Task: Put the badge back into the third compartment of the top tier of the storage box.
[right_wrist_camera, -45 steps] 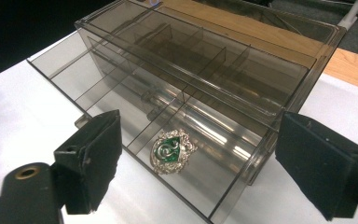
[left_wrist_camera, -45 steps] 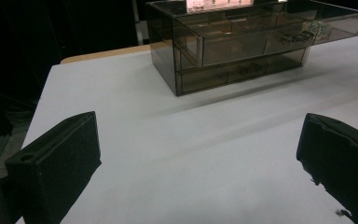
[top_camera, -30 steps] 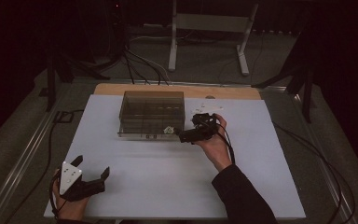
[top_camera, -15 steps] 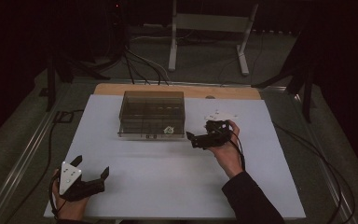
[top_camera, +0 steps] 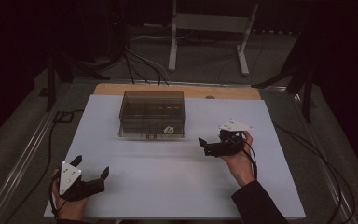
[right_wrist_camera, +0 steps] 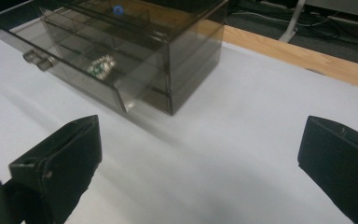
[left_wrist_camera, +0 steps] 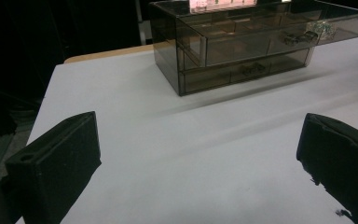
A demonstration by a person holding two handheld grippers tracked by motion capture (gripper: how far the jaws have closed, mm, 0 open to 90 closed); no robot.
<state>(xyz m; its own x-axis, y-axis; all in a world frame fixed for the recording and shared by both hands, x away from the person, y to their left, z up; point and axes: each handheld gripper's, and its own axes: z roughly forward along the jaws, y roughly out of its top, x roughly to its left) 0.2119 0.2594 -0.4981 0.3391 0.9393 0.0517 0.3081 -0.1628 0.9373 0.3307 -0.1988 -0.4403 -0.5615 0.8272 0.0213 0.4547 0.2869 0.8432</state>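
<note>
My right gripper (top_camera: 204,145) hovers, jaws spread wide and empty, just right of the smoky drawer box (top_camera: 152,113) at the bench's (top_camera: 168,186) far middle, its upper drawer (right_wrist_camera: 65,56) pulled out. My left gripper (top_camera: 93,169), likewise agape, rests near the front-left corner.

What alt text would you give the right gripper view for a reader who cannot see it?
A smoky transparent plastic drawer box stands on a white table, its upper drawer pulled partly out with a small glittery item inside. The right gripper points toward it, black jaws wide apart and holding nothing.
</note>
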